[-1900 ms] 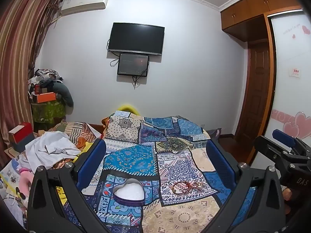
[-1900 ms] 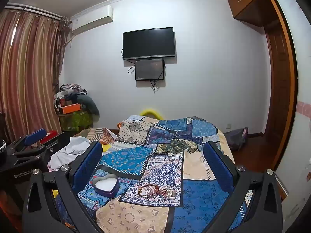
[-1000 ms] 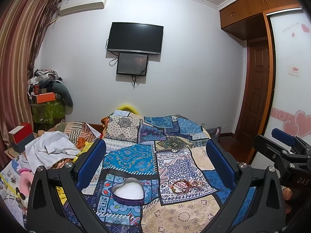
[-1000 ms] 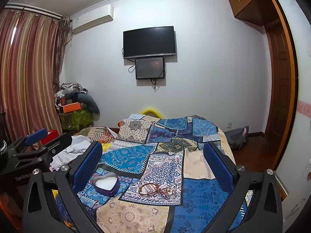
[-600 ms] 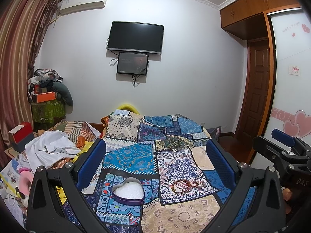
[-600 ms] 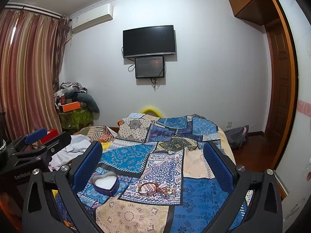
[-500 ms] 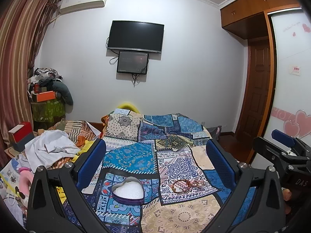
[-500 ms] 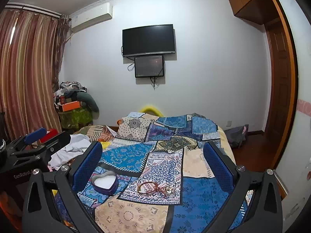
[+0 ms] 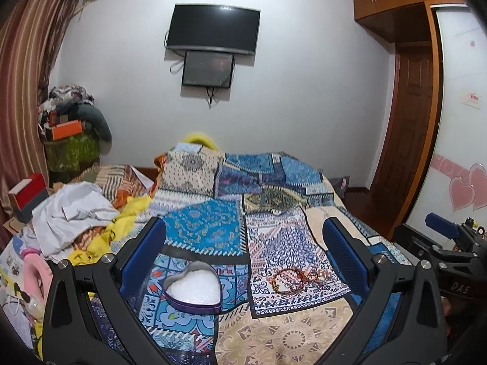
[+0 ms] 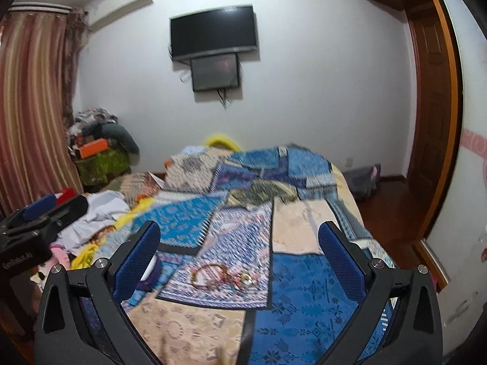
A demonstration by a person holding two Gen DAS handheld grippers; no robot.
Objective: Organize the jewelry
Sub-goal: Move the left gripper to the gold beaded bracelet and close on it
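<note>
The right gripper (image 10: 239, 245) swung and tipped, so its view blurred and the room leaned. The bracelets (image 10: 223, 275) that had lain left of centre between its fingers came nearer the middle, and the heart-shaped tin (image 10: 150, 272) slid behind its left finger. The left gripper (image 9: 243, 249) tilted down slightly toward the bedspread.

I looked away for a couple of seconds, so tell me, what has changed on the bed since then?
Only the right gripper moved: its view is now blurred and tilted, and it has swung toward the bracelets. Nothing was gripped or released. The left gripper holds steady, both sets of jaws remain wide open, and the heart-shaped tin and bracelets lie where they were.
</note>
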